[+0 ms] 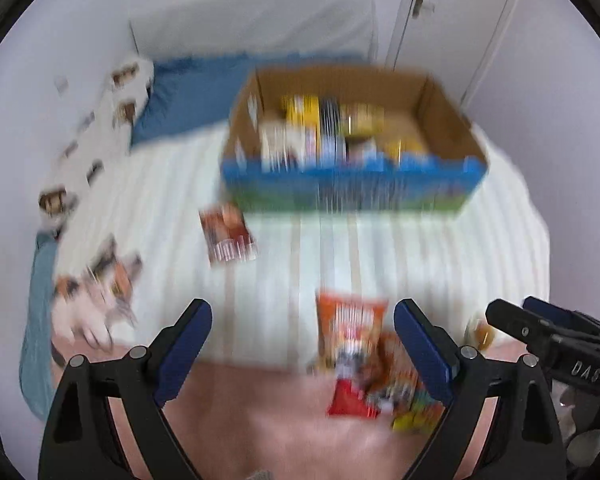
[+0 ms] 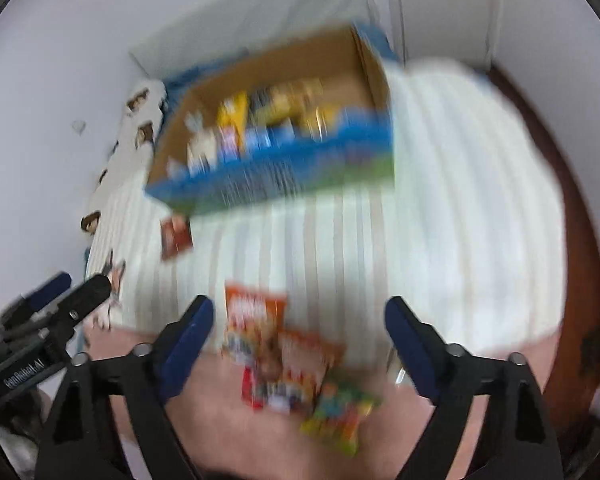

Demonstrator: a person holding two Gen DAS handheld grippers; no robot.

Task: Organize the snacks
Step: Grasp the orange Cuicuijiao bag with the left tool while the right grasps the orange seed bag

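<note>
Both views are motion-blurred. A cardboard box (image 1: 452, 120) with a blue front, holding several snack packs, stands on the bed; it also shows in the right wrist view (image 2: 340, 64). A pile of orange and red snack bags (image 1: 354, 344) lies near the bed's front edge, between my open, empty left gripper's (image 1: 302, 344) fingers. The same pile (image 2: 276, 356) with a green-yellow bag (image 2: 336, 416) lies between my right gripper's (image 2: 300, 344) open, empty fingers. A small red-brown packet (image 1: 228, 236) lies alone left of the box; it also shows in the right wrist view (image 2: 175, 236).
The white striped blanket (image 1: 420, 248) covers the bed over a pink sheet (image 1: 260, 412). A patterned pillow (image 1: 96, 128) and a blue pillow (image 1: 196, 84) lie at the left and back. A wardrobe door (image 1: 452, 12) stands behind. The other gripper (image 1: 548, 340) shows at the right edge.
</note>
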